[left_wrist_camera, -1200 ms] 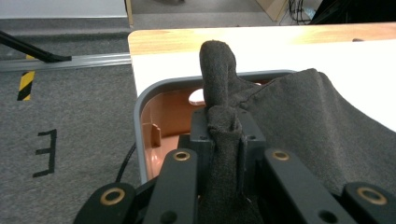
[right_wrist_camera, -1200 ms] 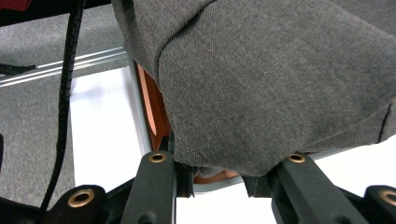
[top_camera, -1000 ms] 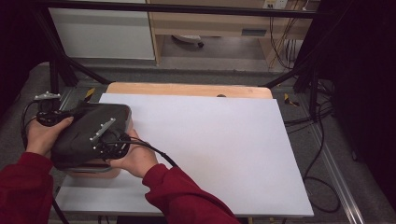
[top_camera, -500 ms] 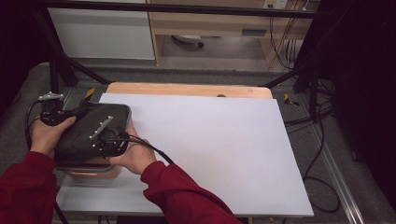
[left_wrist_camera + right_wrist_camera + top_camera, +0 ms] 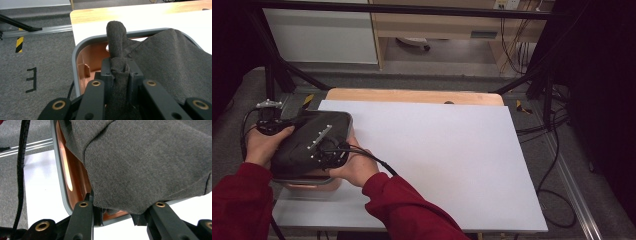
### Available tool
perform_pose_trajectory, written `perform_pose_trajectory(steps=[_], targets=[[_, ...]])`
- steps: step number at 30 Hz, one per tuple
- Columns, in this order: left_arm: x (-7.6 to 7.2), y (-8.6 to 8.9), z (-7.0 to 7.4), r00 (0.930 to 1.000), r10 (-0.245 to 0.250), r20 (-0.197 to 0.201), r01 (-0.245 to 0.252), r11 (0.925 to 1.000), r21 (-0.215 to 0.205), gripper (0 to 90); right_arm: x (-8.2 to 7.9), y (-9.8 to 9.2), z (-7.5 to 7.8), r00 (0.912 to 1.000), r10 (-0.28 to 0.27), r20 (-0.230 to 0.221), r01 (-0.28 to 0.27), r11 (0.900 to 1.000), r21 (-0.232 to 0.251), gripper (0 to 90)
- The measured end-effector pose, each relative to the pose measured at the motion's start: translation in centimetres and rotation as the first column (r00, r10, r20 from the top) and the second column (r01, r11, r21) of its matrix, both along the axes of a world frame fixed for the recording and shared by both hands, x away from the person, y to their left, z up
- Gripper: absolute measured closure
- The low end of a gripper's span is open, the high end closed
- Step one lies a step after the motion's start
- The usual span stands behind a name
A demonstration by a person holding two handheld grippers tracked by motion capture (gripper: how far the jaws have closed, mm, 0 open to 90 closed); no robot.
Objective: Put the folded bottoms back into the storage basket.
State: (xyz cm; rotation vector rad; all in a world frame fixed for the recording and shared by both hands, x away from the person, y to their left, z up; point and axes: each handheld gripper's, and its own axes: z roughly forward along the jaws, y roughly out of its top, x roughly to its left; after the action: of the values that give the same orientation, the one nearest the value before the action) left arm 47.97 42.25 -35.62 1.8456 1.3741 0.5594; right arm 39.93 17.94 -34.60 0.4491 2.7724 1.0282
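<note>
Both hands (image 5: 262, 145) and the dark cloth (image 5: 312, 142) now sit slightly farther left. More of the basket (image 5: 309, 182) rim shows beneath.

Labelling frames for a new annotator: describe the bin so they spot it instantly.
Start from the white table and go to its near left corner, by the person's hands. The bin sits there under a dark grey cloth. Its grey rim and copper-orange inner walls set it apart.
</note>
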Motion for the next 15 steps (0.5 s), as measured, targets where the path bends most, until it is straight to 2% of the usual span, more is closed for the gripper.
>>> perform_pose_trajectory(steps=[15], targets=[[-0.10, -0.09, 0.09, 1.0000, 0.003, -0.005, -0.003, 1.0000, 0.006, 78.8, 0.15, 0.15, -0.03, 0.9999, 0.015, -0.009, -0.015, 1.000, -0.016, 67.3]])
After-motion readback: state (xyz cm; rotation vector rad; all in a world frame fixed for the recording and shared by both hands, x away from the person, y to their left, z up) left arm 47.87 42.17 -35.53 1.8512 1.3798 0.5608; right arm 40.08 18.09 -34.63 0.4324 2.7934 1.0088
